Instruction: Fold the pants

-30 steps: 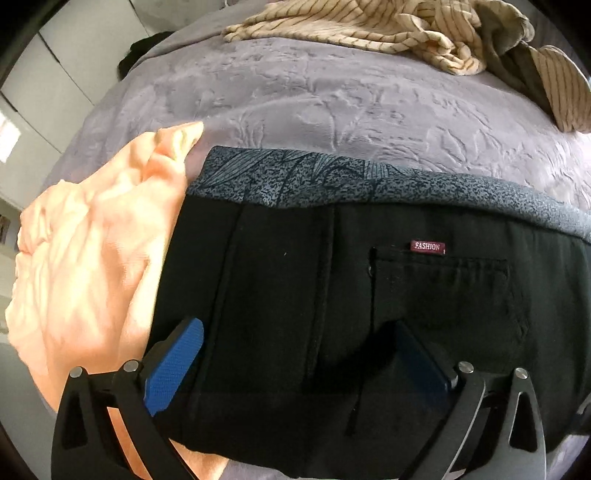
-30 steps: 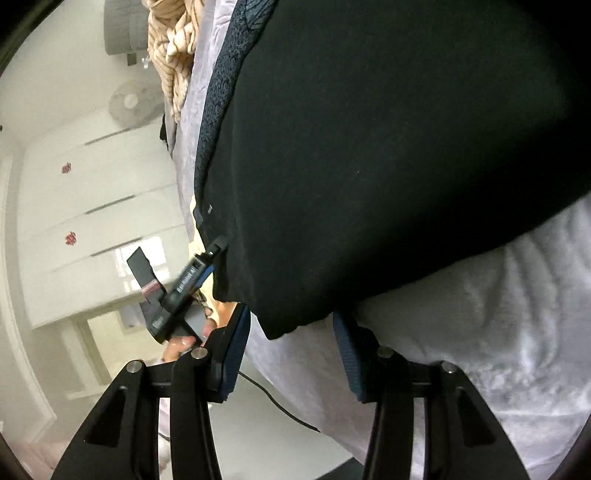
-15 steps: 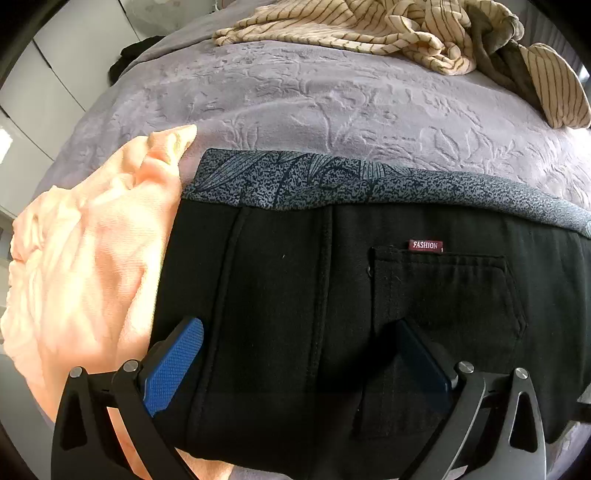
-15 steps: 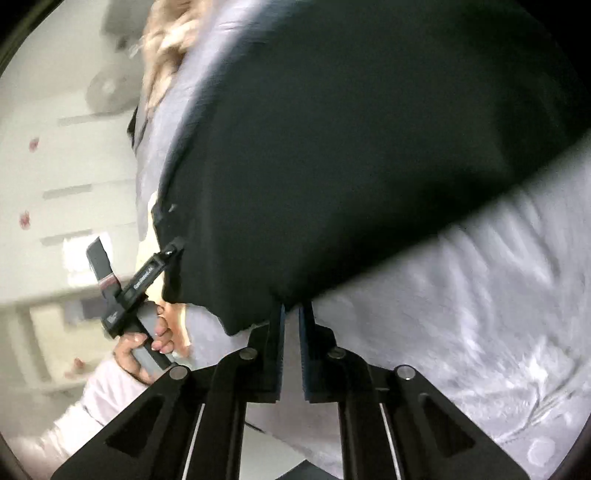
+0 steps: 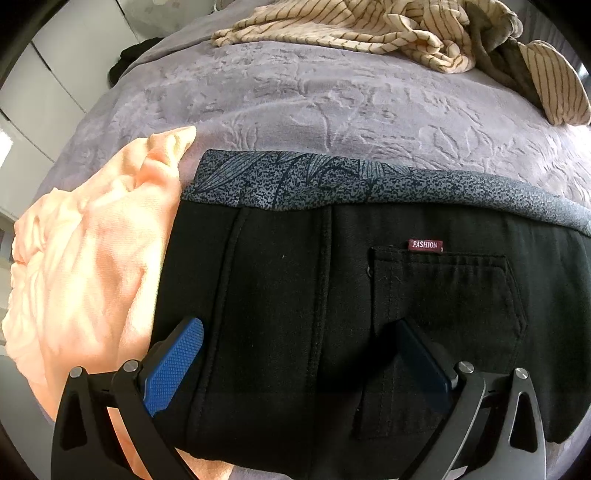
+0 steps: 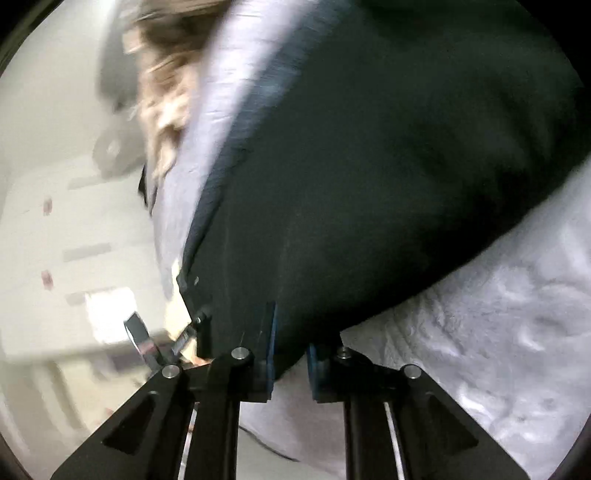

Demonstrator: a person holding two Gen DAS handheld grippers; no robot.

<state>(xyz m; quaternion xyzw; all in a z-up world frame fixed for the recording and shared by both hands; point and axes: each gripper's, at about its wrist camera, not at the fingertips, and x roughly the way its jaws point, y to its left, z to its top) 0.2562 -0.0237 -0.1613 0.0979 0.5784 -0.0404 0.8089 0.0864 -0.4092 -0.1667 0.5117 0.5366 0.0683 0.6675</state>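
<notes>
Garment at left: a peach-orange cloth (image 5: pixel 85 273) lies crumpled on the bed, its right edge touching and partly under the pants.
Left gripper: the left gripper (image 5: pixel 295 354) hangs over the waist end of the pants with its jaws spread wide; the blue pads (image 5: pixel 173 365) stand apart with black cloth showing between them, and whether they touch it cannot be told.
Pants: the black pants (image 5: pixel 332 295) lie flat across the near part of the bed, the grey patterned waistband (image 5: pixel 332 181) towards the far side, a red "FASHION" label (image 5: pixel 426 244) just above a back pocket (image 5: pixel 443 302).
Bed: a lilac embossed bedspread (image 5: pixel 332 99) covers it.
Far right: a striped beige garment (image 5: pixel 388 29) is heaped at the far edge, well apart from the pants.
Right gripper: the right gripper (image 6: pixel 290 354) has just closed and its jaws have eased slightly since; in its blurred view they stand narrowly apart, pinching a corner of the pants (image 6: pixel 369 184) between them, with the cloth drawn away from the bedspread (image 6: pixel 498 332).
</notes>
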